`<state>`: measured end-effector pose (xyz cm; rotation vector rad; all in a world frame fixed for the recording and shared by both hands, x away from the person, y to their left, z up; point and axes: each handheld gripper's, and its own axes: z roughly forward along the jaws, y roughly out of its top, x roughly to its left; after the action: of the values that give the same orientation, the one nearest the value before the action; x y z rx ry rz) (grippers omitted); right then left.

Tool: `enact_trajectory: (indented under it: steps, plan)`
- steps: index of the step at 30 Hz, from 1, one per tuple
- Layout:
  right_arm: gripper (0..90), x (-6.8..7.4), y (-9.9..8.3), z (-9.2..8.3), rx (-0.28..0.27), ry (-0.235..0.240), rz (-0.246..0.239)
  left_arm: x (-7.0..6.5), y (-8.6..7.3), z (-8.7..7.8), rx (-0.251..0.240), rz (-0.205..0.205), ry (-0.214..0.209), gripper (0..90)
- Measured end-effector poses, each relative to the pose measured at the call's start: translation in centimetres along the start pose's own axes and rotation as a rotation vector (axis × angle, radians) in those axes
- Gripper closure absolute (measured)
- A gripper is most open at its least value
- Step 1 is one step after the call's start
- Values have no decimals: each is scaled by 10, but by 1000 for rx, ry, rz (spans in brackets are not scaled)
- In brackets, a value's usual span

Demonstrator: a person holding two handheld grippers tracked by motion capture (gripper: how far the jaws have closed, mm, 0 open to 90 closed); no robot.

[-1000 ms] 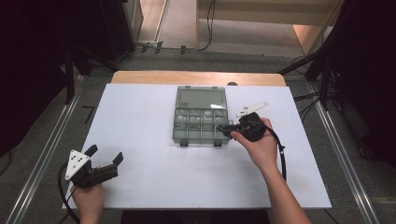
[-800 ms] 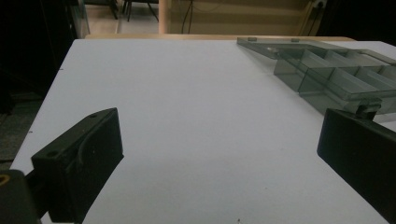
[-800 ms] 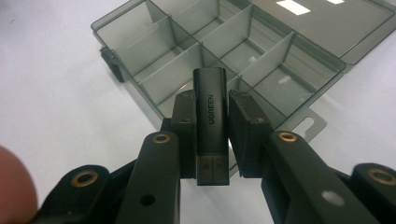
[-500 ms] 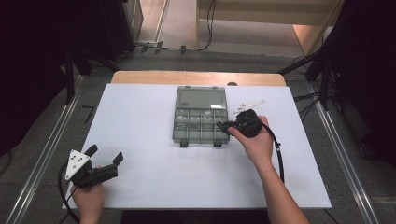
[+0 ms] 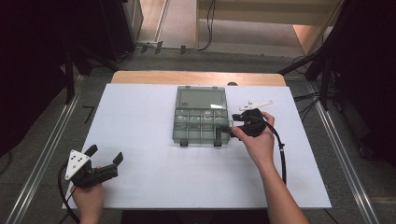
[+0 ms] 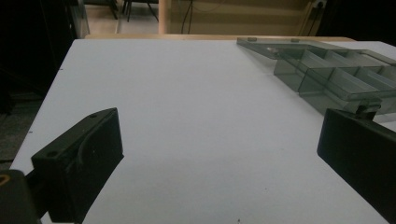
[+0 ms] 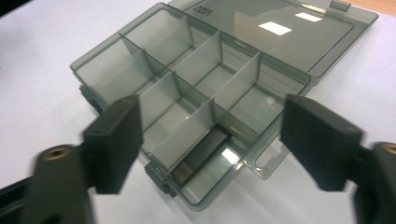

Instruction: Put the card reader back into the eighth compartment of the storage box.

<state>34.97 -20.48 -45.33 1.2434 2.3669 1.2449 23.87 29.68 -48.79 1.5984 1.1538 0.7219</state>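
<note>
A smoky clear compartment box (image 5: 201, 122) lies open mid-table, its lid (image 5: 201, 98) folded flat behind it. My right gripper (image 5: 225, 129) hovers at the box's front right corner. In the right gripper view the right gripper (image 7: 210, 135) is open, its jaws having just been opening, with nothing pinched between them. Below them a small dark flat piece with a shiny end (image 7: 201, 154) lies in a near compartment of the box (image 7: 187, 60). My left gripper (image 5: 105, 161) rests open at the table's front left, far from the box (image 6: 327, 70). The left gripper (image 6: 219, 149) holds nothing.
The white table top (image 5: 140, 116) ends in a wooden strip (image 5: 196, 77) at the back. A cable (image 5: 281, 154) trails from the right gripper along the forearm. Dark stands and floor cables surround the table.
The right hand has stayed at the box's front right corner with barely any shift. The left hand and its gripper have not moved.
</note>
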Motion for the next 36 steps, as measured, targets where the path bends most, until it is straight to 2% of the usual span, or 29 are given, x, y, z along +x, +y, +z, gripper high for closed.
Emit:
enact_trajectory:
  steps: [2,4,14,21,25,36]
  plan:
    - [126,1,-3,-2,-5,-8,-8,0,0,0,0,0,0,3]
    - [123,3,-6,-4,-9,-32,-35,0,0,0,0,0,0,4]
    - [104,0,-24,-21,-55,-25,5,0,0,0,1,0,1,4]
    - [87,-1,-36,-32,-91,-38,14,0,0,0,0,-1,1,3]
    - [0,-2,-44,-35,-94,-36,16,0,0,0,0,-1,0,3]
    - [0,-4,-61,-45,-128,-57,19,0,0,0,-1,-2,1,4]
